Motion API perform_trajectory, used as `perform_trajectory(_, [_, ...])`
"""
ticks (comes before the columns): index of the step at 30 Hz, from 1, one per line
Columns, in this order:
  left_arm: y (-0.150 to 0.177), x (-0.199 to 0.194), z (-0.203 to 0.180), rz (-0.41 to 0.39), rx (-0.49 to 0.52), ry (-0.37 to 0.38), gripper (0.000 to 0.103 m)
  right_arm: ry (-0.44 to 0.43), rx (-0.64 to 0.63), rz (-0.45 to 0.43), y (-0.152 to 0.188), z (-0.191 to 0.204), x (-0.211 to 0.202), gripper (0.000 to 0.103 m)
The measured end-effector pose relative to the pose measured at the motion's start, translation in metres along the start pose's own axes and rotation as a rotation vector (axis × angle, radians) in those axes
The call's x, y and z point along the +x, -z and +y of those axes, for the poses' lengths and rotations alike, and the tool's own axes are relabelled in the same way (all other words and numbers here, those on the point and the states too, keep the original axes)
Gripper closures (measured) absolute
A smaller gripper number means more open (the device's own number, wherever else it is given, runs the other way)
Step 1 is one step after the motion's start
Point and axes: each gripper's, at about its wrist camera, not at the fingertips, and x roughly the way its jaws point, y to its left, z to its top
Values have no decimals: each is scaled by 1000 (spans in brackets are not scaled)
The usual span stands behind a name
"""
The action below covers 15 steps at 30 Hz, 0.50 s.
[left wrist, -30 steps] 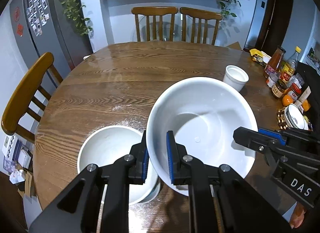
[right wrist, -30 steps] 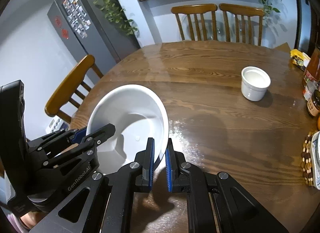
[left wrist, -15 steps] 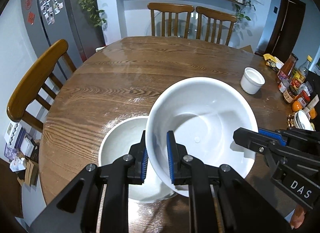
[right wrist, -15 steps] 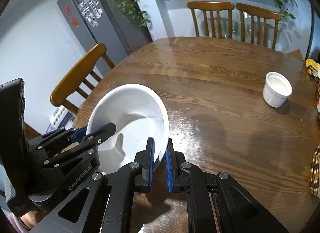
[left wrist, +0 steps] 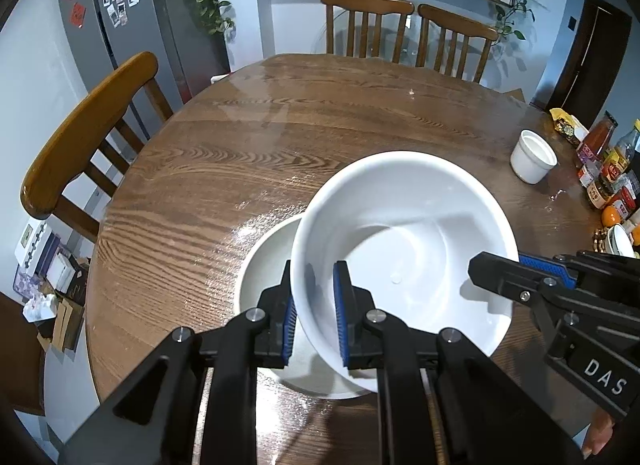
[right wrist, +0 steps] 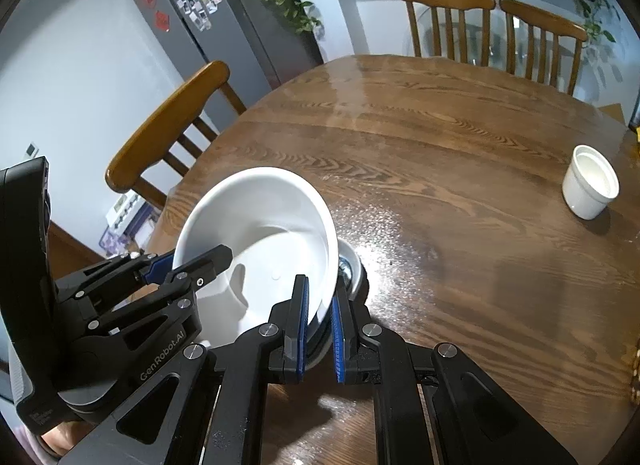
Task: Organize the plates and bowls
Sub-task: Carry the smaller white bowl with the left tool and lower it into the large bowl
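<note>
Both grippers hold one large white bowl by its rim. My left gripper is shut on its left rim. My right gripper is shut on its right rim; it also shows in the left wrist view. The bowl hangs tilted over a second white bowl that sits on the round wooden table. Only the edge of that lower bowl shows in the right wrist view. A small white cup stands at the table's right side, and also shows in the right wrist view.
Wooden chairs stand at the left and far side of the table. Sauce bottles and jars and another dish crowd the right edge. A dark fridge stands behind the left chair.
Both grippers have carried the large bowl leftward, so it now hangs over the lower bowl and covers much of it. Both grips are unchanged.
</note>
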Motion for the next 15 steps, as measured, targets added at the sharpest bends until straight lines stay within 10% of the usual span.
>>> perform_trajectory(15, [7, 26, 20, 94, -34, -39, 90, -47, 12, 113, 3, 1, 37, 91])
